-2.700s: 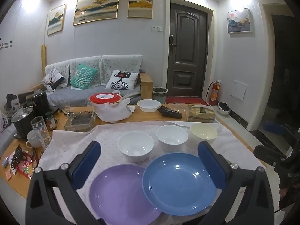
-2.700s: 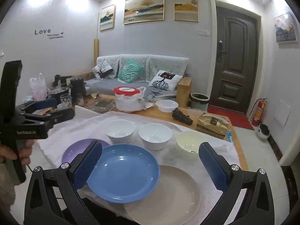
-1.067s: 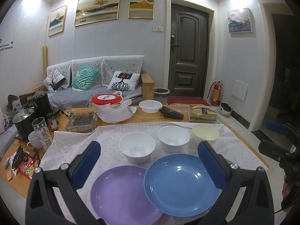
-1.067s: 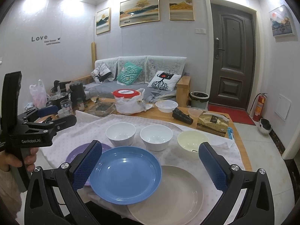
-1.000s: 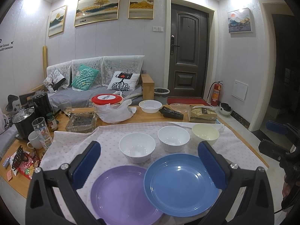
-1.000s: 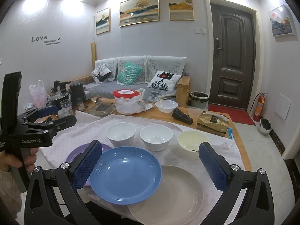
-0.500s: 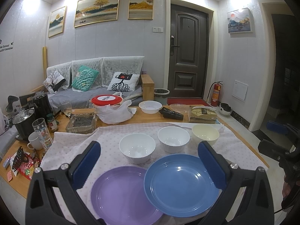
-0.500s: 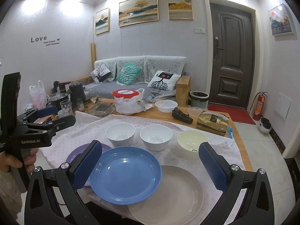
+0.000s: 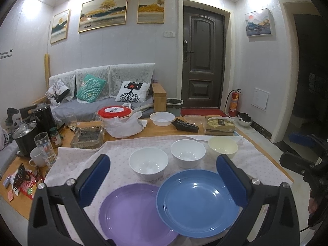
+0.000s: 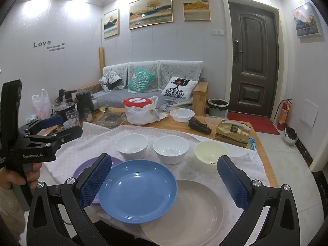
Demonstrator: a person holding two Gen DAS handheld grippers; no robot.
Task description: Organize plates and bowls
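Plates and bowls all lie loose: both the left gripper [image 9: 163, 177] and right gripper [image 10: 164, 179] hang spread wide, empty, above the blue plate [image 10: 137, 190] overlapping purple plate [image 9: 133, 213] and beige plate [image 10: 188, 211]; three bowls [image 10: 170, 148] wait unstacked behind on the cloth. Nothing looks sorted yet.

The left gripper [image 9: 163, 177] hovers above the desk [image 9: 164, 128] with its blue-padded fingers [image 9: 93, 177] spread wide and nothing between them. On the dotted cloth [image 9: 82, 160] lie a purple plate [image 9: 133, 215] and a blue plate [image 9: 197, 203]; the blue plate's rim overlaps the purple plate's right edge. Behind them stand two white bowls [image 9: 148, 163] and a cream bowl [image 9: 222, 145] in a row. The right gripper [image 9: 303, 164] shows dark at the right edge.
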